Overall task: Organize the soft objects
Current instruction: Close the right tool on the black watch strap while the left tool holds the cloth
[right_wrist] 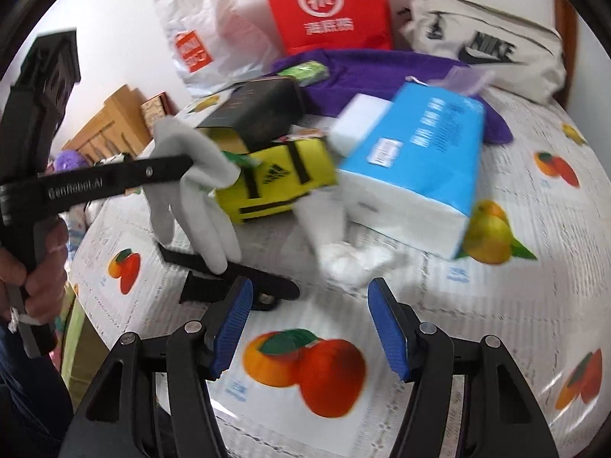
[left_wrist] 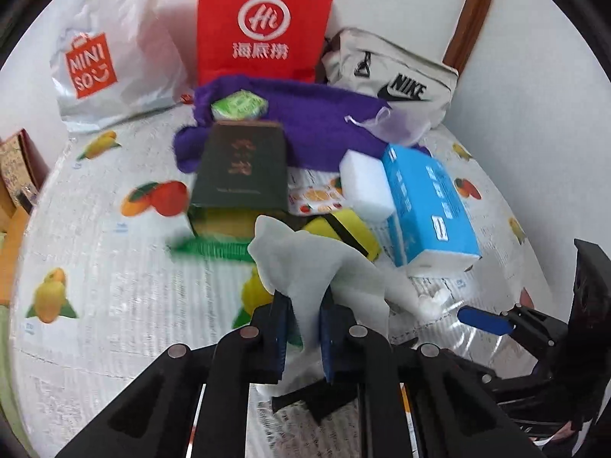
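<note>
My left gripper (left_wrist: 303,301) is shut on a white glove (left_wrist: 305,255) and holds it above the fruit-print table cover; the right wrist view shows the glove (right_wrist: 191,191) hanging from it at the left. My right gripper (right_wrist: 309,297) is open and empty, low over the cover, just short of a second white glove (right_wrist: 343,252) that lies crumpled on the cover. Behind lie a blue tissue pack (right_wrist: 416,160), a white sponge block (left_wrist: 364,185), a yellow pouch (right_wrist: 278,179), a dark box (left_wrist: 240,168) and a purple cloth (left_wrist: 305,122).
A red bag (left_wrist: 263,23), a white Miniso bag (left_wrist: 103,57) and a white Nike bag (left_wrist: 389,76) stand against the back wall. A small green pack (left_wrist: 238,105) lies on the purple cloth. Wooden furniture (right_wrist: 110,122) is beyond the table's left edge.
</note>
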Demonstrator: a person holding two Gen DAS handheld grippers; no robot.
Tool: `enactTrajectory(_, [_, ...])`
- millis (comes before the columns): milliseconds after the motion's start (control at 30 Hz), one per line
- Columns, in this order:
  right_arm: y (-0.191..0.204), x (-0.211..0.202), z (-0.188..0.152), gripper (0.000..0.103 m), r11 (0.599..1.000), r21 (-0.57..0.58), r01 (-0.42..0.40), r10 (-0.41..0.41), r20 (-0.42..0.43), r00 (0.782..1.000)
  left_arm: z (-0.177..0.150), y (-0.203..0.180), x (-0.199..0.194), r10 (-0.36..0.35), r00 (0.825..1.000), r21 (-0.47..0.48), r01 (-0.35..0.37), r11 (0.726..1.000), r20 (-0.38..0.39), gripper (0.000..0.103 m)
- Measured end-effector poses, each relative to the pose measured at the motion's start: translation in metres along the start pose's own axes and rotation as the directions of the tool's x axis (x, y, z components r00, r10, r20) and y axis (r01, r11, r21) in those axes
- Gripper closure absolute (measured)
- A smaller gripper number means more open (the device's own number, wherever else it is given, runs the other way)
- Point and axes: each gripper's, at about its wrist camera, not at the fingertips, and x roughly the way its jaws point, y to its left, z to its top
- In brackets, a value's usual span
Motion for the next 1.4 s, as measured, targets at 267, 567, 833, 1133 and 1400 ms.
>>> enactTrajectory(267, [0.029,0.019,0.004,0.041,0.995,-0.072,-0.069,0.067,-0.028,0.997,-0.002,0.030,-0.024,0.050,0.998,-0.049,-0.048,0.998,0.040,0.089])
enactTrajectory(567, [0.063,0.054,0.007,0.030,0.972,-0.233,-0.032,0.016,-0.069,0.997,-0.010,0.062,-0.029,0.078,0.996,-0.103,-0.073,0.992,0.044,0.089])
enactTrajectory(833, [0.077,0.073,0.010,0.013,0.940,-0.341,0.000,-0.029,-0.082,0.996,-0.011,0.071,-0.027,0.060,0.997,-0.113,-0.054,0.992,0.047,0.089])
enactTrajectory(1133, [0.068,0.070,0.024,0.063,0.964,-0.267,-0.020,-0.002,-0.083,0.997,-0.014,0.074,-0.023,0.030,0.999,-0.114,-0.025,0.993,0.045,0.089])
enactTrajectory(1400, [0.061,0.070,0.024,0.041,0.937,-0.349,-0.004,-0.046,-0.136,0.990,-0.017,0.077,-0.023,0.017,0.999,-0.116,-0.012,0.993,0.043,0.089])
